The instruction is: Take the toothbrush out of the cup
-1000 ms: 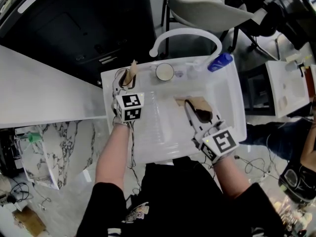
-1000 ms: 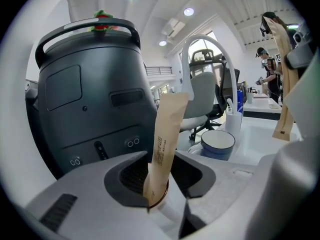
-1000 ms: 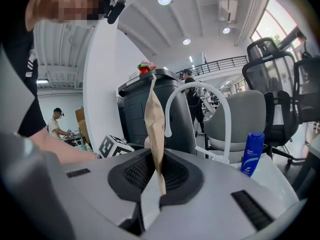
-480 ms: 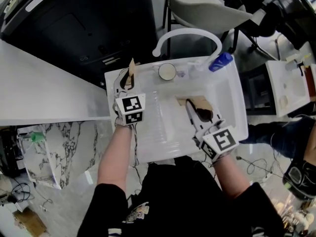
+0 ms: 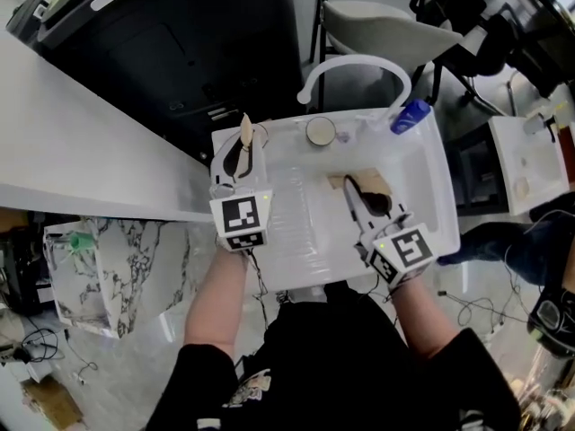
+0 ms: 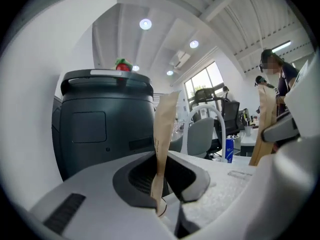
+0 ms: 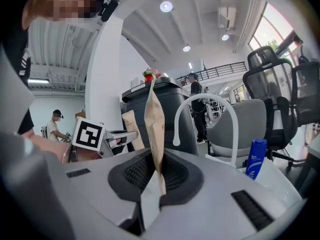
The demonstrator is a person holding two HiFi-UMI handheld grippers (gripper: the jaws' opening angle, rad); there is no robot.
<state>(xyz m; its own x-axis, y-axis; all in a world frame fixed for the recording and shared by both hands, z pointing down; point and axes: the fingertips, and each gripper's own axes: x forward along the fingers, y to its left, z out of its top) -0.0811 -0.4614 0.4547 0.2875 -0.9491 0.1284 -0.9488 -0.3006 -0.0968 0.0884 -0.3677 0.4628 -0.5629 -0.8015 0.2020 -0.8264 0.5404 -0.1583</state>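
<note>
The toothbrush, in a paper sleeve, stands higher in the head view than a second ago. Your left gripper has raised it over the basin's back left corner, left of the cup. In the left gripper view the jaws have just closed and pinch it upright. In the right gripper view your right gripper, about level, pinches another paper sleeve.

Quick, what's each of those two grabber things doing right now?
Left gripper: jaws just closed, holding a slim tan paper packet.
Right gripper: shut on a second tan paper packet.
</note>
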